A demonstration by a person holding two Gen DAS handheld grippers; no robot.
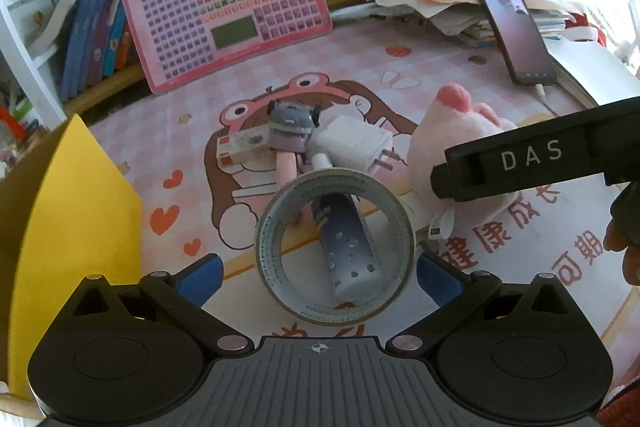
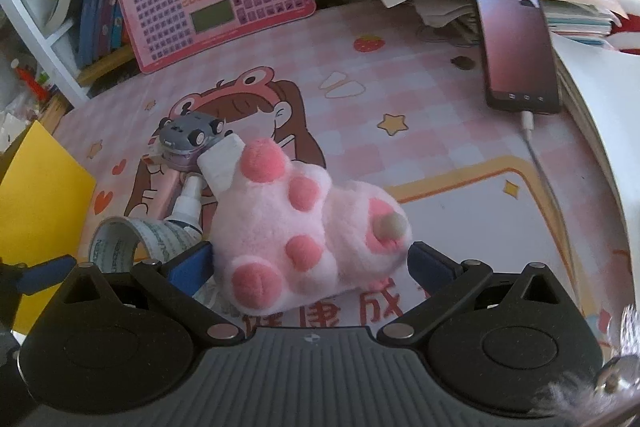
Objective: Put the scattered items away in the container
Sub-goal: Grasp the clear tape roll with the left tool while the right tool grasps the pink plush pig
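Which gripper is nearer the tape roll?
Left. The left gripper has its open fingers either side of the tape roll; the right gripper straddles the plush paw beside it.

- Both views are lit by strong daylight from the upper right, where the corner is blown out to white.
- Heavy fisheye bending is seen at the edges.
- Soft shadows are cast on the bench [image 1: 420, 67].
- The far shelves are slightly blurred.

A child's home study desk: cartoon desk mat [image 2: 420, 147], bookshelf [image 1: 96, 27], pink learning board [image 1: 228, 7].
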